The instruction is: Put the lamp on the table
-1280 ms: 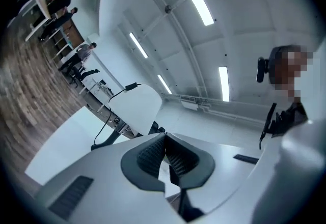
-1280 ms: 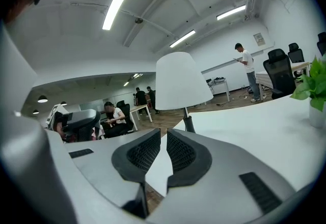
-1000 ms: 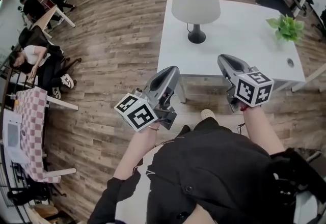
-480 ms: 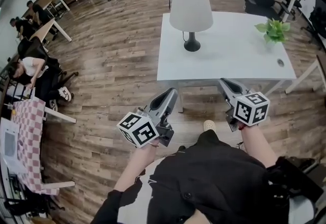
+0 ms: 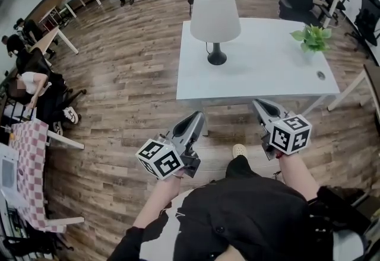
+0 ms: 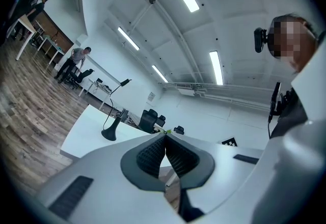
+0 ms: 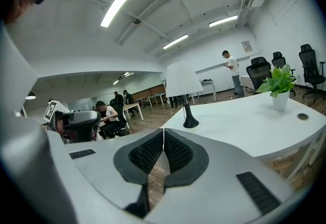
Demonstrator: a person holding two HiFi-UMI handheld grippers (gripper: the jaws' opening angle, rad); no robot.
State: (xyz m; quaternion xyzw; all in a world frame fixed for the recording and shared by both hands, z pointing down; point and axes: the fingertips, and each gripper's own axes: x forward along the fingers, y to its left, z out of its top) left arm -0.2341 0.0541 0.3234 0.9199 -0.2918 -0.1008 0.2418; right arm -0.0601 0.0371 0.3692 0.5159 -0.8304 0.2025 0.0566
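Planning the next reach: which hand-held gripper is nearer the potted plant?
Right. The right hand-held gripper hangs off the near edge of the table, toward the potted plant. The left hand-held gripper is farther off, toward the lamp.

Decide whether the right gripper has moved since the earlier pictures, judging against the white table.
Yes. The right gripper has drawn back toward the person: it overlapped the white table before; now only its tip meets the near edge.
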